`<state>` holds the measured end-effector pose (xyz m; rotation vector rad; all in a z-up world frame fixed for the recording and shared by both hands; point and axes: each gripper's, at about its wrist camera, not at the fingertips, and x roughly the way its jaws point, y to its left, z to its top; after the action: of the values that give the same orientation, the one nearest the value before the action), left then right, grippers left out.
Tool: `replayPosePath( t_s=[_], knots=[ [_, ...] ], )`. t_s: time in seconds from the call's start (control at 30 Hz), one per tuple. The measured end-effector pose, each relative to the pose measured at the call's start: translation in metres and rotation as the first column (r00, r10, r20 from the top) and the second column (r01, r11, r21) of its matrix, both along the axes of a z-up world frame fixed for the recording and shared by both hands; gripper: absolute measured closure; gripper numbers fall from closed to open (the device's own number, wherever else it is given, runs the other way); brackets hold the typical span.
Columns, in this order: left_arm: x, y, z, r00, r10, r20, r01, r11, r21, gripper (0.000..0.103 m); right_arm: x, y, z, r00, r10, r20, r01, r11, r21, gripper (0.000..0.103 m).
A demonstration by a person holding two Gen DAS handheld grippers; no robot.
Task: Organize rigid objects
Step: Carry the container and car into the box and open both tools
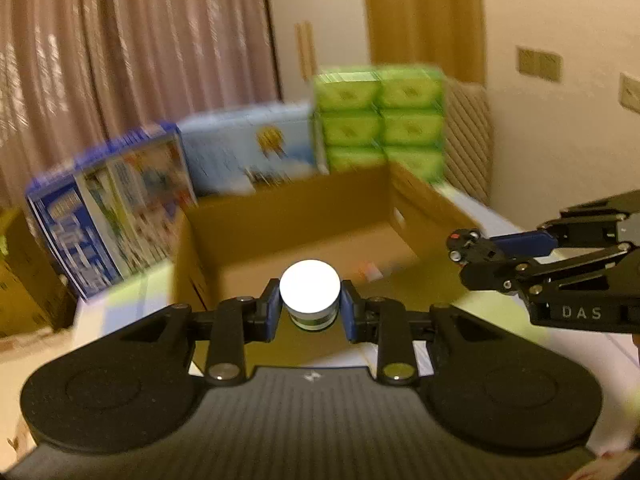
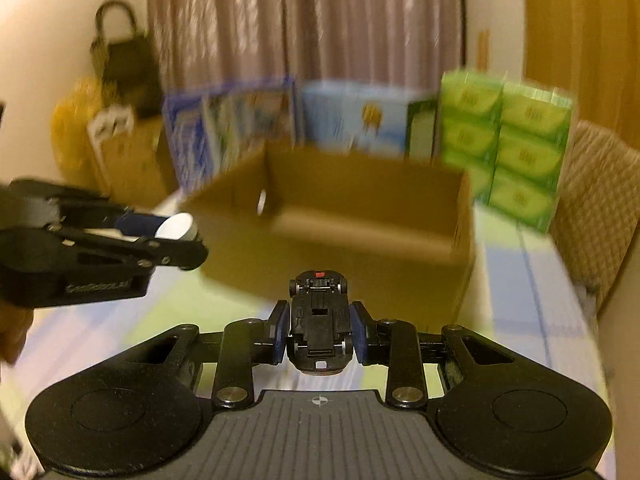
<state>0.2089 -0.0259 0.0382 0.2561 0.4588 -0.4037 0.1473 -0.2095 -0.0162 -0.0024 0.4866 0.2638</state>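
Observation:
My left gripper (image 1: 310, 310) is shut on a small round jar with a white lid (image 1: 310, 292), held upright above the bed in front of an open cardboard box (image 1: 288, 216). My right gripper (image 2: 320, 330) is shut on a black toy car (image 2: 319, 316), its underside facing up, nose pointing toward the cardboard box (image 2: 360, 208). In the left wrist view the right gripper (image 1: 472, 248) shows at the right with the toy car (image 1: 464, 242) at its tips. In the right wrist view the left gripper (image 2: 180, 236) shows at the left with the jar (image 2: 176, 226).
Behind the box stand a blue boxed set (image 1: 108, 208), a light blue box (image 1: 252, 148) and a stack of green tissue packs (image 1: 380, 120). A curtain (image 1: 132, 48) hangs behind. Bags (image 2: 116, 80) stand at the left in the right wrist view. A quilted chair back (image 2: 596, 200) is at the right.

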Motion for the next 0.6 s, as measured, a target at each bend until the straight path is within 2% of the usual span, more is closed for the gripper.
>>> replayPosePath(
  t_s=[0.07,0.17,0.23,0.43,0.5,0.53,0.6],
  knots=[
    [0.020,0.002,0.010,1.000,0.019,0.012,-0.018,1.000,-0.019,0.077,0.019,0.000,0.015,0.999,-0.036,0.031,0.035,0.999,0.007,0.074],
    [0.051,0.006,0.011,0.999,0.053,-0.012,-0.054,0.997,-0.062,0.077,0.052,-0.002,0.022,0.995,-0.089,0.043,0.088,0.996,0.027,0.074],
    [0.065,0.010,0.005,0.997,0.067,-0.042,-0.070,0.993,-0.094,0.077,0.069,-0.005,0.017,0.993,-0.111,0.032,0.109,0.993,0.045,0.074],
    [0.092,0.005,-0.009,0.994,0.079,-0.077,-0.087,0.990,-0.113,0.077,0.097,-0.014,-0.004,0.991,-0.131,-0.018,0.132,0.988,0.076,0.074],
    [0.099,0.004,-0.012,0.992,0.104,-0.073,-0.111,0.988,-0.112,0.062,0.102,-0.017,-0.007,0.990,-0.141,-0.018,0.142,0.987,0.078,0.074],
    [0.101,0.004,-0.013,0.992,0.108,-0.071,-0.115,0.987,-0.112,0.045,0.107,-0.019,-0.008,0.990,-0.141,-0.015,0.142,0.986,0.082,0.074],
    [0.102,0.005,-0.014,0.992,0.109,-0.065,-0.116,0.986,-0.118,0.041,0.111,-0.023,-0.009,0.990,-0.137,-0.012,0.138,0.986,0.096,0.074]
  ],
)
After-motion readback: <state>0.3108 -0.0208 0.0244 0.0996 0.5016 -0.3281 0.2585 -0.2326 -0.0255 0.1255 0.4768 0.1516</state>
